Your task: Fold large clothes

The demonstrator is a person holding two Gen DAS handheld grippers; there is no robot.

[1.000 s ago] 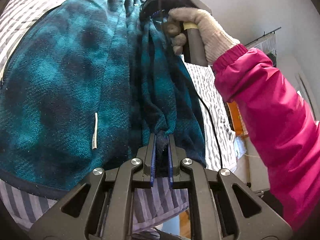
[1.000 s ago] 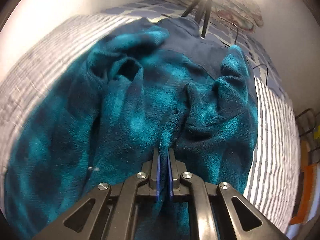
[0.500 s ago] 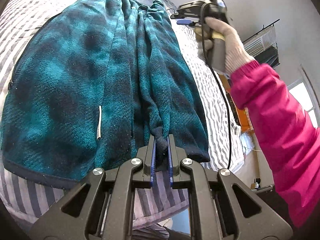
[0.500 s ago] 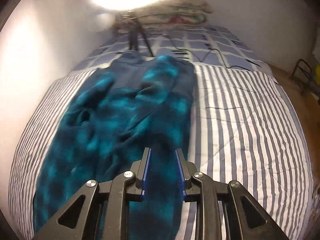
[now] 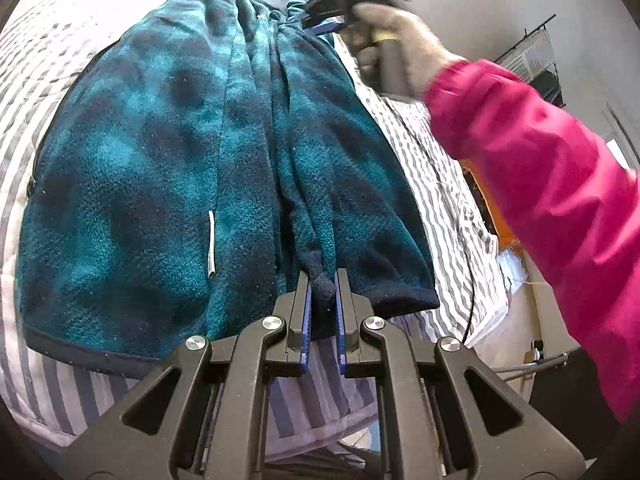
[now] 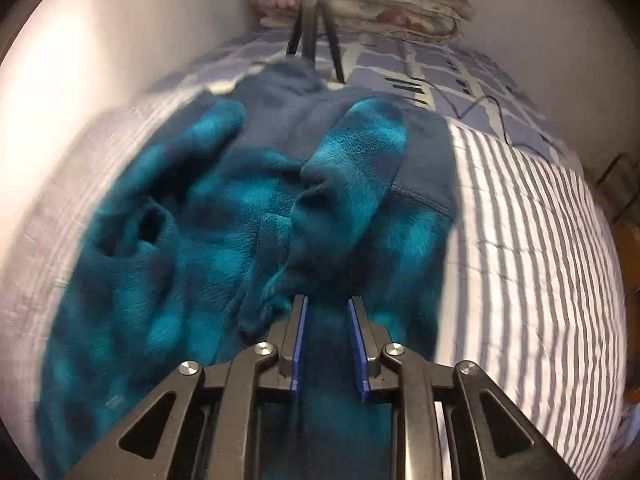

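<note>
A teal and navy checked fleece jacket (image 5: pixel 132 176) lies lengthwise on a grey-striped bed (image 5: pixel 40 36). My left gripper (image 5: pixel 323 280) stands at its near hem, jaws slightly parted around a bunched fold of the hem. My right gripper (image 6: pixel 327 312) is open and empty, low over the jacket (image 6: pixel 192 216) near its navy upper part and sleeves. In the left wrist view the right gripper (image 5: pixel 324 24) is at the jacket's far end, held by a gloved hand with a pink sleeve (image 5: pixel 532 168).
A black tripod (image 6: pixel 310 28) stands on the bed beyond the jacket, with folded floral bedding (image 6: pixel 368 8) behind it and a cable (image 6: pixel 476 106) across the checked sheet. Bare striped bedspread (image 6: pixel 528 240) lies right of the jacket. A white wall runs along the left.
My right gripper opened and let go of the jacket, then moved toward its far end. The jacket has settled flat on the bed. My left gripper's jaws have parted a little.
</note>
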